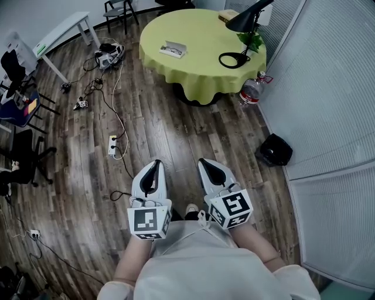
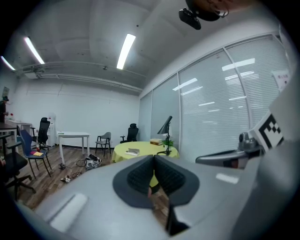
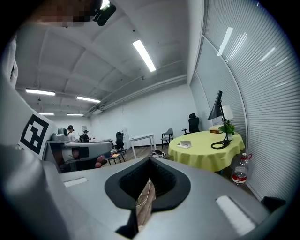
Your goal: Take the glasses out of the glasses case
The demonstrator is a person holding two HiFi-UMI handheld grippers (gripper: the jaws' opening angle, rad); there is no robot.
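Observation:
The glasses case (image 1: 173, 50) is a pale, flat case lying on the round table with the yellow-green cloth (image 1: 199, 64), far ahead of me. It also shows small in the left gripper view (image 2: 132, 151) and the right gripper view (image 3: 184, 145). I cannot make out any glasses at this distance. My left gripper (image 1: 153, 165) and right gripper (image 1: 207, 164) are held side by side close to my body, over the wooden floor, pointing toward the table. Both are shut with nothing held, pads meeting at the tips (image 2: 153, 159) (image 3: 150, 161).
A black desk lamp (image 1: 243, 23), a small plant (image 1: 252, 41) and books (image 1: 227, 16) share the table. A water bottle (image 1: 252, 91) and a black box (image 1: 275, 149) stand by the blinds on the right. Cables and a power strip (image 1: 112, 145) lie on the floor at left, near a white desk (image 1: 61, 32) and chairs.

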